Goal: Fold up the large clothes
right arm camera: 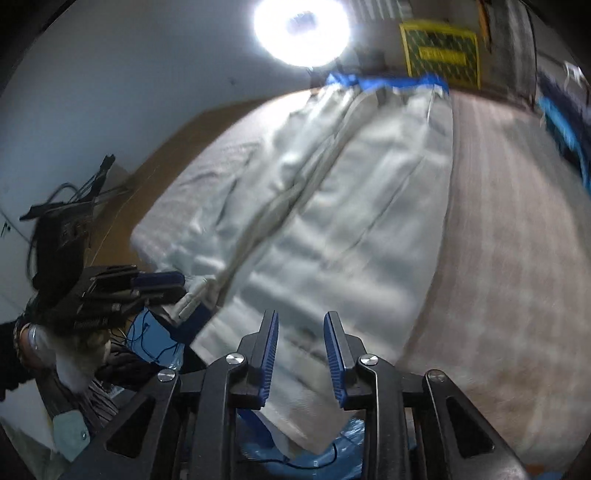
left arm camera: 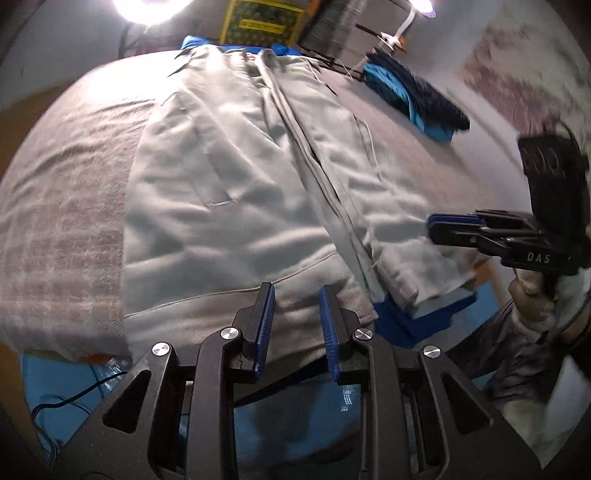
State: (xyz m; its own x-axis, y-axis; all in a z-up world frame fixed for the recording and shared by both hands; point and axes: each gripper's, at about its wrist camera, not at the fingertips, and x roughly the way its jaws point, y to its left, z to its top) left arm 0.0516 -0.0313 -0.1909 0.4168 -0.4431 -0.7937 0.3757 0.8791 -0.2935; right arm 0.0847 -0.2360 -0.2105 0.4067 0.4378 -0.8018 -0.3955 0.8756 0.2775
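A large pale grey sweatshirt-fabric zip jacket lies spread flat on a bed covered by a beige woven blanket, its long axis running away from both cameras: the ribbed hem hangs over the near edge of the bed, and the collar end points toward the far edge, where a strip of blue fabric shows beyond it. The closed front opening runs lengthwise down the middle as a darker grey band, slanting slightly in each view, with a slit pocket visible on either front panel. The left gripper, black with blue ribbed pads, hovers at the near hem with its jaws set moderately apart and only air between them. The right gripper, of the same build, sits over the near hem on the other front panel, jaws likewise parted with a clear gap and holding no cloth. In the left wrist view the right gripper appears from the side at the jacket's right hem corner, and white letters "DAS" can be read on its black body; the rest of that marking is hidden. On the far wall stands a yellow and dark patterned board with a yellow banner across it, its writing too blurred to read. A bright round lamp glares above the bed.
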